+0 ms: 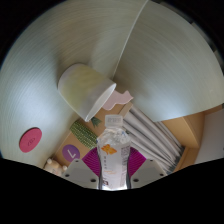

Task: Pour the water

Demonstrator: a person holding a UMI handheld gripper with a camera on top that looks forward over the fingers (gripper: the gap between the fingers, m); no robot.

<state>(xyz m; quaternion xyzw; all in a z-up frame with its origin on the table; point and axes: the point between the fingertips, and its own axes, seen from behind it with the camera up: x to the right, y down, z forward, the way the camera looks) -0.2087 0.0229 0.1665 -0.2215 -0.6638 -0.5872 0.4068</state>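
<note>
— While the hand-held gripper points ahead, what are its fingers doing?
— Both magenta pads press on a clear water bottle, label facing us.
— And the cup?
— A white paper cup (tipped, mouth rightward) sits just beyond the bottle's top.

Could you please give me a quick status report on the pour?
Gripper shut on water bottle. Paper cup just beyond, tipped, mouth toward the fingers. Nothing between bottle and cup.
</note>
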